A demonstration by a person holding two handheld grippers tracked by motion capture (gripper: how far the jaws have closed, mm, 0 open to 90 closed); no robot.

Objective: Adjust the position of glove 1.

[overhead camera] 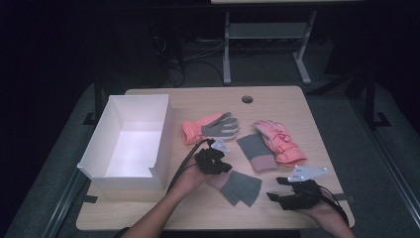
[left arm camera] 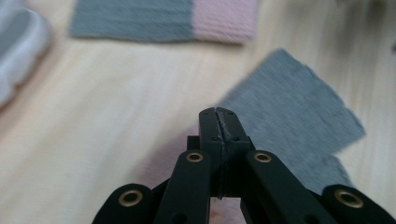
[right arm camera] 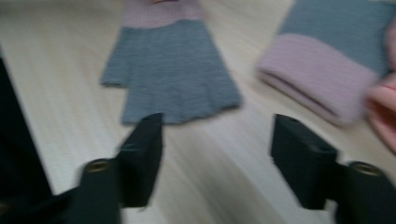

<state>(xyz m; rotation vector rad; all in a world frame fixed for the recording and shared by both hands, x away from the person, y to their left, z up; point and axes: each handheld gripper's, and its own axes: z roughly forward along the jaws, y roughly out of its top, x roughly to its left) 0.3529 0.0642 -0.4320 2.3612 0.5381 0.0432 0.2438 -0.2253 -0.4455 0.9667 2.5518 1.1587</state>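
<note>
Knitted grey mitten point(overhead camera: 241, 187) with pink cuff lies flat, pinched by left hand-held gripper point(overhead camera: 214, 161); right hand-held gripper point(overhead camera: 277, 191) spread.

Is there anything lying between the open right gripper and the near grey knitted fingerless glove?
Nothing visible: bare wooden table lies between the right gripper and the grey knitted fingerless glove with the pink cuff, whose cuff end sits by the shut left gripper.

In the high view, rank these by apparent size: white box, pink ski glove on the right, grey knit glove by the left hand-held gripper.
1. White box, clearly largest.
2. Pink ski glove.
3. Grey knit glove, partly covered by the left hand-held gripper, so its full size is unsure.
</note>
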